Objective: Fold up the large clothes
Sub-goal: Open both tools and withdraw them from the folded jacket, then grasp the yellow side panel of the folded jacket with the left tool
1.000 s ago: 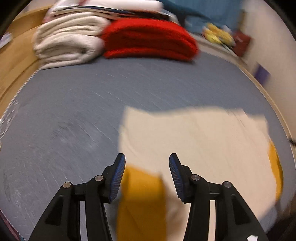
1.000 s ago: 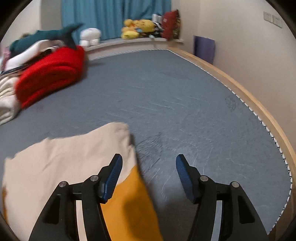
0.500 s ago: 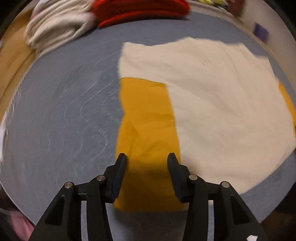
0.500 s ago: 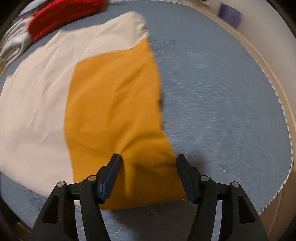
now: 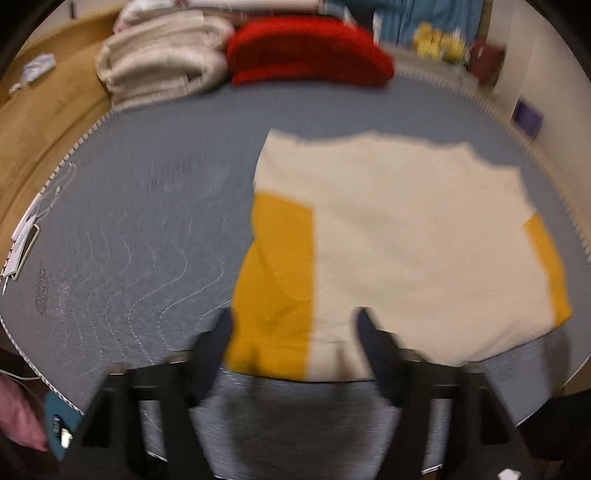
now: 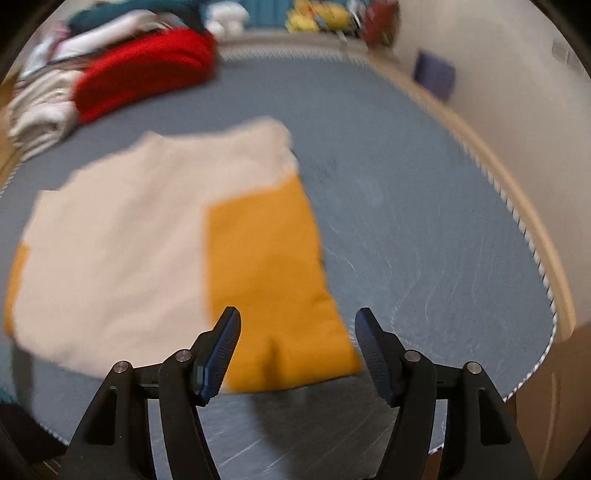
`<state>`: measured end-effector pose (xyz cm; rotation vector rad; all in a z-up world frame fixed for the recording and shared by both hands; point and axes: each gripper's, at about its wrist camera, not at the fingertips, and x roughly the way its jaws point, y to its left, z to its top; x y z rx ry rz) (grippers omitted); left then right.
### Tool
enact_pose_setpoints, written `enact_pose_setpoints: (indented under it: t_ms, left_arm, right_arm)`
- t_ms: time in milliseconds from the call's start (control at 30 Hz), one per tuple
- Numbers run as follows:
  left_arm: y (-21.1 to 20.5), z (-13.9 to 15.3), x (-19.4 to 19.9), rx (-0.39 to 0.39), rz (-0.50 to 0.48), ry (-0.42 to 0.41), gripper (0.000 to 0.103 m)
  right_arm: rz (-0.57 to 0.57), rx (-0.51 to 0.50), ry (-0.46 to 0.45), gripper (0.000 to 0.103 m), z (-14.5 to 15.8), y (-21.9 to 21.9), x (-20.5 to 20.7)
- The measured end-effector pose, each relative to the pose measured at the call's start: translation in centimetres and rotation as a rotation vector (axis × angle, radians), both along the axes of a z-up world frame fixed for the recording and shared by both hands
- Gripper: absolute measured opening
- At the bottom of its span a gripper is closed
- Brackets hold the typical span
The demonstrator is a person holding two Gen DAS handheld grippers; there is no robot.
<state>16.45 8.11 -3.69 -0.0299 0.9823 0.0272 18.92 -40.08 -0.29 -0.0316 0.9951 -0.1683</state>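
Two black two-finger grippers with blue pads hover over the near edge of a large cream garment with mustard-yellow sleeves [image 5: 399, 240], which lies spread flat on a grey quilted bed cover [image 5: 147, 221] with both sleeves folded in along its left and right sides. The left gripper [image 5: 293, 332] has its jaws spread wide, framing the near end of the left yellow sleeve and a strip of the cream body beside it; nothing is held between them, and this view is blurred, so whether the pads touch the cloth cannot be told. The right gripper [image 6: 297, 332] is likewise wide apart and empty, its pads either side of the near end of the right yellow sleeve [image 6: 266, 277], whose near hem shows a small vertical pucker. In the right wrist view the cream body [image 6: 122, 240] spreads to the left of that sleeve, with a sliver of the other yellow sleeve at the far left edge. At the far side of the bed a folded red blanket [image 5: 310, 55] sits beside a stack of folded off-white bedding [image 5: 159, 70], which lies to its left. Beyond them hang blue curtains [image 5: 424, 18], with yellow plush toys [image 6: 321, 14] on the far ledge. A pale wooden bed frame [image 6: 517, 192] borders the cover on the right, and a purple flat object [image 6: 432, 74] leans against the cream wall there.
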Motion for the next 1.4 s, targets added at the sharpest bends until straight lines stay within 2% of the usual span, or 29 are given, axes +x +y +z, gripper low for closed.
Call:
enact_pose_setpoints:
  t_ms: [33,100,133,333,433,500,567,600,733,833,933,1033,1133,1200,1267,1400]
  left_arm:
    - [-0.7,0.6,-0.6,-0.008,0.002,-0.028,0.084]
    - [-1.4,0.7,-1.2,-0.041,-0.004,-0.042,0.086]
    - [-1.7,0.5,-1.6,-0.060,-0.001,-0.034,0.086]
    - [-2.1,-0.6,-3.4,-0.097,0.060,-0.007,0.086]
    - [-1.2,-2.0,-3.3,-0.117,0.075,0.039,0.086]
    - [-1.1,-3.1,-3.1,-0.123,0.082,0.081,0.089]
    - [-0.6,-4.1,-2.9,-0.126,0.113,0.116,0.101]
    - [-0.4,-4.4,-2.9,-0.127,0.129,0.124,0.102]
    - [0.9,-5.9,-2.0,-0.144,0.188,0.171,0.102]
    - [1.3,-6.4,-1.7,-0.133,0.206,0.172,0.102]
    - [1.3,-6.8,-1.4,-0.089,0.212,0.175,0.102]
    - [1.6,-7.3,-1.2,-0.101,0.234,0.182,0.102]
    - [2.6,-7.9,-1.0,-0.149,0.276,0.197,0.102]
    - [3.4,-8.5,-0.8,-0.212,0.301,0.217,0.102]
    - [4.3,-9.0,-0.7,-0.311,0.329,0.223,0.102]
    - [5.5,-9.5,-0.4,-0.409,0.370,0.208,0.102]
  right_arm:
    - [0.003,-0.003,-0.020,0.089,0.8,0.7,-0.4]
    - [-0.006,-0.001,-0.050,0.099,1.7,2.7,-2.3]
    - [-0.009,0.010,-0.058,0.102,2.0,3.4,-2.9]
    - [0.002,0.024,-0.063,0.103,1.7,7.6,-4.8]
    - [0.030,0.033,-0.060,0.103,0.7,8.7,-5.6]
    - [0.042,0.039,-0.052,0.103,0.1,8.5,-5.4]
    - [0.051,0.045,-0.043,0.103,-0.5,8.5,-5.2]
    - [0.053,0.045,-0.042,0.103,-0.6,8.4,-5.2]
    - [0.063,0.034,-0.050,0.103,-0.8,8.6,-4.7]
    - [0.072,0.031,-0.052,0.103,-0.9,8.8,-4.4]
    - [0.077,0.033,-0.051,0.103,-1.0,8.8,-4.1]
    - [0.076,0.041,-0.049,0.103,-1.0,8.8,-3.8]
    - [0.079,0.041,-0.049,0.103,-1.1,9.0,-3.5]
    - [0.082,0.037,-0.048,0.103,-1.2,9.2,-3.4]
    - [0.084,0.036,-0.044,0.103,-1.4,9.3,-3.3]
    - [0.089,0.044,-0.028,0.103,-2.0,9.5,-3.0]
